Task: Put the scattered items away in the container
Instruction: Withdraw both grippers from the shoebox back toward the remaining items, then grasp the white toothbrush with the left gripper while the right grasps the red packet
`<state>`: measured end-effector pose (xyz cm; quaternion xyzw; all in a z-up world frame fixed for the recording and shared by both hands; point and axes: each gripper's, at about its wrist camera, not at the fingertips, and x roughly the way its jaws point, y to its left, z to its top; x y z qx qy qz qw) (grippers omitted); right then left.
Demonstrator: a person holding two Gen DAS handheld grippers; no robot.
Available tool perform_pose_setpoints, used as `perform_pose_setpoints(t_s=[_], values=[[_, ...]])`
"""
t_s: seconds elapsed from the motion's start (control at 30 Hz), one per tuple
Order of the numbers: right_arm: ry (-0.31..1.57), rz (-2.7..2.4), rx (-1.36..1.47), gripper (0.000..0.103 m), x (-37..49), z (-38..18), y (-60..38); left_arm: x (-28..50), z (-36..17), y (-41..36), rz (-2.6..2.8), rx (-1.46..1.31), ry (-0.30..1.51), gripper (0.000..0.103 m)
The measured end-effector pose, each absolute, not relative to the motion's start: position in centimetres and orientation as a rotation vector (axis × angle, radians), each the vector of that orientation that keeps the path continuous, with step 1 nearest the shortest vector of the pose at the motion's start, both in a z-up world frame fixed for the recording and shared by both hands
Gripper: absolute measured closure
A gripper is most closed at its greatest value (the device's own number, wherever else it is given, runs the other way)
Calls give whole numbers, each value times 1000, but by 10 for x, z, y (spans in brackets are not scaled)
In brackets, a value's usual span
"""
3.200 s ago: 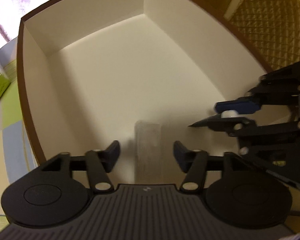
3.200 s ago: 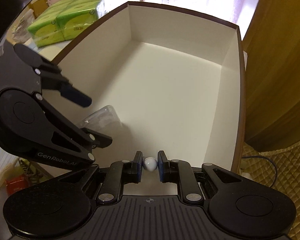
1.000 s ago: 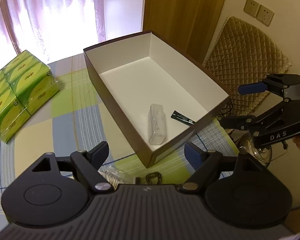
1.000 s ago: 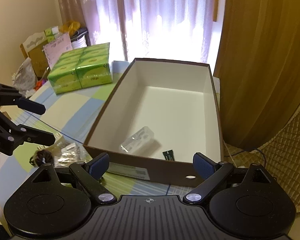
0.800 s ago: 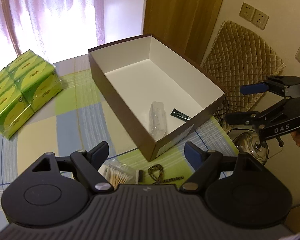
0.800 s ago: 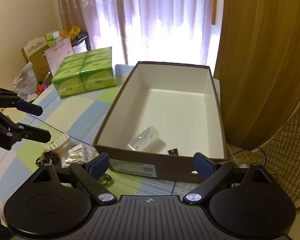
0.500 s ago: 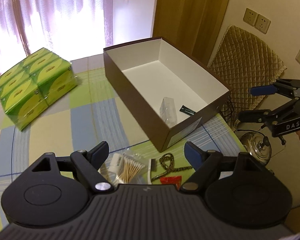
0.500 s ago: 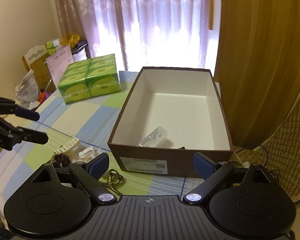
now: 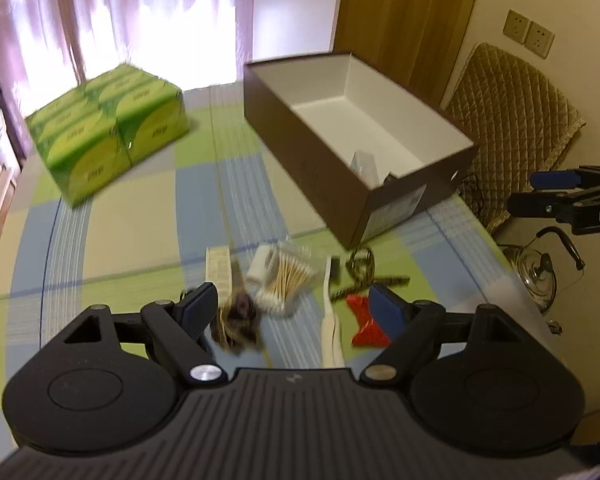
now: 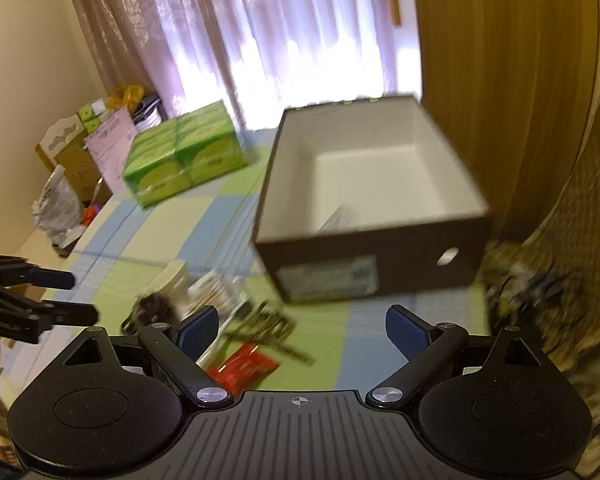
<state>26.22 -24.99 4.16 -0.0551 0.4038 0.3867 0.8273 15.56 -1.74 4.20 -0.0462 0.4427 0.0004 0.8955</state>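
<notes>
The brown box (image 9: 380, 204) with white inside stands on the checked tablecloth and holds a clear plastic case (image 9: 364, 164). Loose items lie in front of it: a bag of cotton swabs (image 9: 288, 276), a dark hair tie (image 9: 238, 320), a white strip (image 9: 219, 266), a white stick (image 9: 330, 320), a red packet (image 9: 366, 322) and a patterned cord (image 9: 360, 270). My left gripper (image 9: 294, 308) hangs open and empty above them. My right gripper (image 10: 302, 328) is open and empty too, over the red packet (image 10: 244, 368) and cord (image 10: 272, 330), short of the box (image 10: 340, 276).
Green tissue packs (image 9: 108, 128) sit at the table's far left. A quilted chair (image 9: 512, 108) and a glass kettle (image 9: 536, 268) stand off the table's right edge. Each view shows the other gripper: the right one (image 9: 540, 191), the left one (image 10: 78, 297).
Both grippers have pulled back from the box, so it looks smaller and the scattered items have come into view. The small white ball once held by the right gripper is gone from it.
</notes>
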Motion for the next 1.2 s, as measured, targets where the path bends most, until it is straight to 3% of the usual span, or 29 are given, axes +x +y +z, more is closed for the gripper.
perform_pose_setpoints(t_s=[0.17,0.53,0.57,0.63,1.2], values=[[959,808,-141,8,245,5,-233,151,15,-10,16,-120,980,25],[1088,769,-157,9,231,-47,-212,153,-37,-11,-2,-103,1059,40],[1094,768,-157,20,232,-49,-212,154,-40,-12,-11,-106,1064,40],[1116,761,-147,27,234,-54,-212,156,-46,-14,-30,-106,1072,42],[1154,715,-94,27,242,-63,-219,187,-84,-57,-165,7,1108,72]])
